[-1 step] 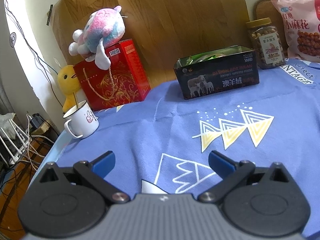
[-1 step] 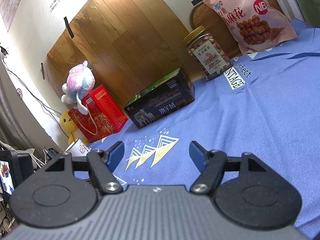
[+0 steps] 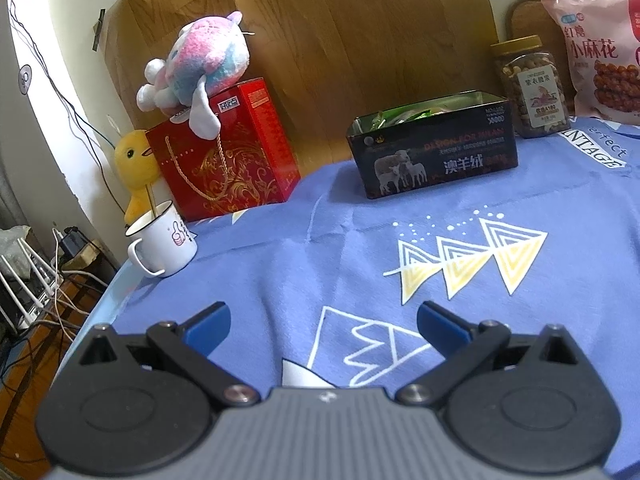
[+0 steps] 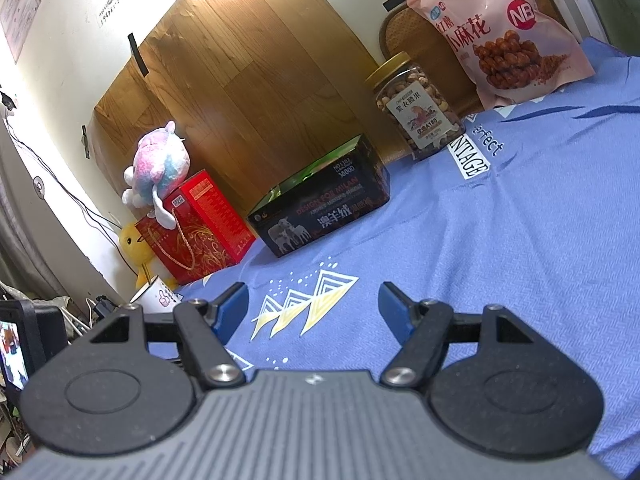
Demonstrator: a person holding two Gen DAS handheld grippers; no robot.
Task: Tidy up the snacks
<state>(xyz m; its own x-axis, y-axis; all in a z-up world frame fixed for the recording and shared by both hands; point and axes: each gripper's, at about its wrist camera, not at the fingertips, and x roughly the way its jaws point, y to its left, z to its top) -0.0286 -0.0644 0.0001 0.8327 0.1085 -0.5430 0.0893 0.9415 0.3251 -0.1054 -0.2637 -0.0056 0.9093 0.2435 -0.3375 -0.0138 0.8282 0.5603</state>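
Observation:
A black open box [image 3: 434,148] with green snack packets inside stands at the back of the blue cloth; it also shows in the right wrist view [image 4: 320,208]. A nut jar [image 3: 530,88] with a gold lid stands right of it, also in the right wrist view [image 4: 416,108]. A pink snack bag [image 3: 600,56] leans at the far right, also in the right wrist view [image 4: 500,32]. My left gripper [image 3: 324,326] is open and empty, low over the cloth. My right gripper [image 4: 314,312] is open and empty, well short of the box.
A red gift box [image 3: 224,152] with a plush toy [image 3: 200,64] on top stands back left, a yellow duck [image 3: 134,168] behind a white mug [image 3: 164,246] near the table's left edge. Cables and a router lie beyond the left edge. A wooden board [image 3: 320,40] backs the table.

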